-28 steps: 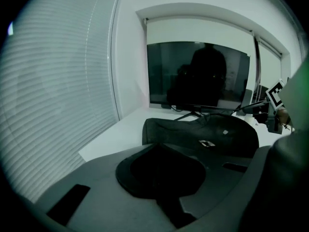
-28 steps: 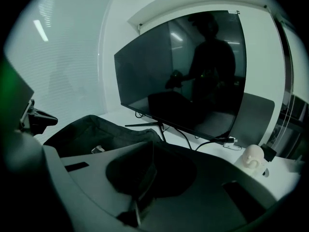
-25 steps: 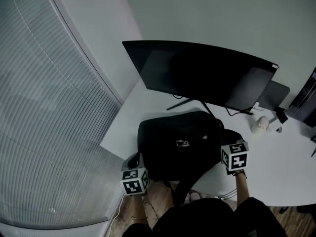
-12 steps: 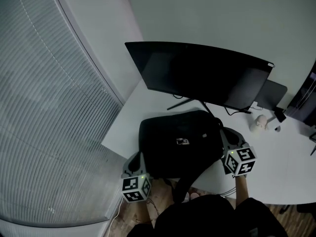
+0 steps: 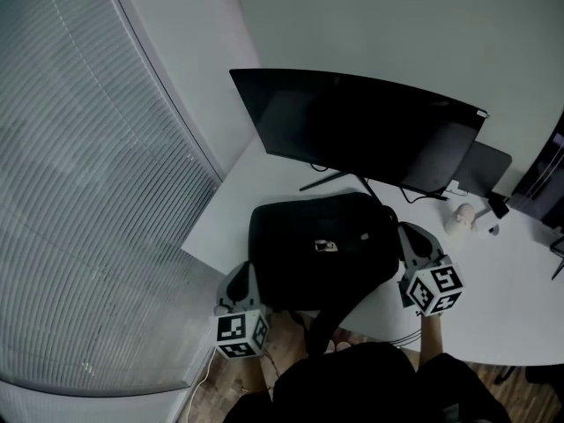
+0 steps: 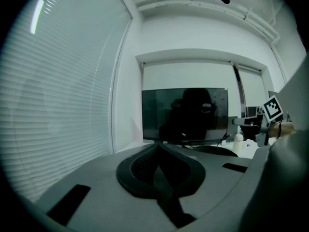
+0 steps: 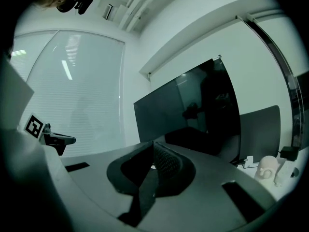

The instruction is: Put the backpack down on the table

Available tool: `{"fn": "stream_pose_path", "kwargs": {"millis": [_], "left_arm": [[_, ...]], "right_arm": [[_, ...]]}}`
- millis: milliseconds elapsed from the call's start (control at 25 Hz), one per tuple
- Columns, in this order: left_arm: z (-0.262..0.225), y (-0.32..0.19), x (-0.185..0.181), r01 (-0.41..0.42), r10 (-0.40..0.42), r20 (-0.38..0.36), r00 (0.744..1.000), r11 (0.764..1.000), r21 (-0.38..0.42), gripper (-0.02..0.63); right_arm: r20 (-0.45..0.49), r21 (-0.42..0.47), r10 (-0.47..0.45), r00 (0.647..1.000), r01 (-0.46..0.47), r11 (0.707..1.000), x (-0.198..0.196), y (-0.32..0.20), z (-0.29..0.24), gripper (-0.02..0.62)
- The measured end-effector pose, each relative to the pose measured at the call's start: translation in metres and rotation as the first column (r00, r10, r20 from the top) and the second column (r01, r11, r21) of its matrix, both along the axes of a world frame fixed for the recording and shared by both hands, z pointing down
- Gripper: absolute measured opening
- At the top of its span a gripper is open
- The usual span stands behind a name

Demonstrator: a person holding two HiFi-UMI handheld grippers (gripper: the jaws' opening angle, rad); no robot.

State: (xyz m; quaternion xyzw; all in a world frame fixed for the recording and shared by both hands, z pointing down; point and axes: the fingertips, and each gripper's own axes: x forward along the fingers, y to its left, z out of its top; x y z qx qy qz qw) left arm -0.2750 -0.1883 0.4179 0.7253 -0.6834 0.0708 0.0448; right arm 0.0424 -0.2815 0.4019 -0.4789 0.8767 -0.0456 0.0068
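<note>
**A:** What is the biggest thing around the grippers?

**B:** A wall of pale slatted window blinds [image 5: 97, 192] runs along the outer side of the left gripper [image 5: 242, 276]. Next comes the white desk [image 5: 502, 315]. It stretches ahead of both grippers and far out past the right gripper [image 5: 410, 234].

**A:** And on the desk?

**B:** A wide, curved black monitor [image 5: 352, 122] stands on a thin stand well ahead of both grippers. Each gripper's own camera looks straight at its dark screen.

**A:** Where is the backpack?

**B:** The black fabric backpack [image 5: 317, 254] lies flat on the desk near its front edge. It sits between the two grippers, on their side of the monitor. The left gripper is just beside the backpack's near left corner, about at the desk's edge. The right gripper is just beside its right side, over the desk. I cannot tell whether either one touches the fabric. A black strap [image 5: 328, 320] hangs from the backpack over the desk's edge, between the grippers and nearer the person.

**A:** Are the grippers holding anything?

**B:** No. The left gripper's jaws are pressed together with nothing between them, and the right gripper's are the same. Both point roughly level towards the monitor.

**A:** Anything smaller?

**B:** A small white figurine [image 5: 460, 218] stands on the desk a little beyond the right gripper and to its right, below the monitor's right end.
</note>
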Motion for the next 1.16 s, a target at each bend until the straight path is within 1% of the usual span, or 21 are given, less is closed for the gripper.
{"fn": "stream_pose_path", "kwargs": {"millis": [160,520,920,1160], "left_arm": [[-0.005,0.006,-0.003,0.013,-0.013,-0.014,1.0,0.999,0.038,0.015],[-0.01,0.016,-0.007,0.043,-0.042,-0.027,0.999,0.997,0.056,0.015],[-0.008,0.017,-0.004,0.039,-0.038,-0.023,0.999,0.998,0.055,0.015],[-0.006,0.017,-0.004,0.047,-0.046,-0.017,0.999,0.998,0.042,0.015]], "right_arm": [[-0.001,0.009,-0.002,1.0,0.002,1.0,0.003,0.006,0.0,0.012],[-0.016,0.027,-0.008,1.0,0.008,1.0,0.008,0.01,-0.005,0.012],[-0.016,0.026,-0.005,1.0,0.006,1.0,0.013,0.011,-0.002,0.012],[-0.034,0.018,-0.007,0.999,0.008,1.0,0.017,0.009,0.0,0.012]]}}
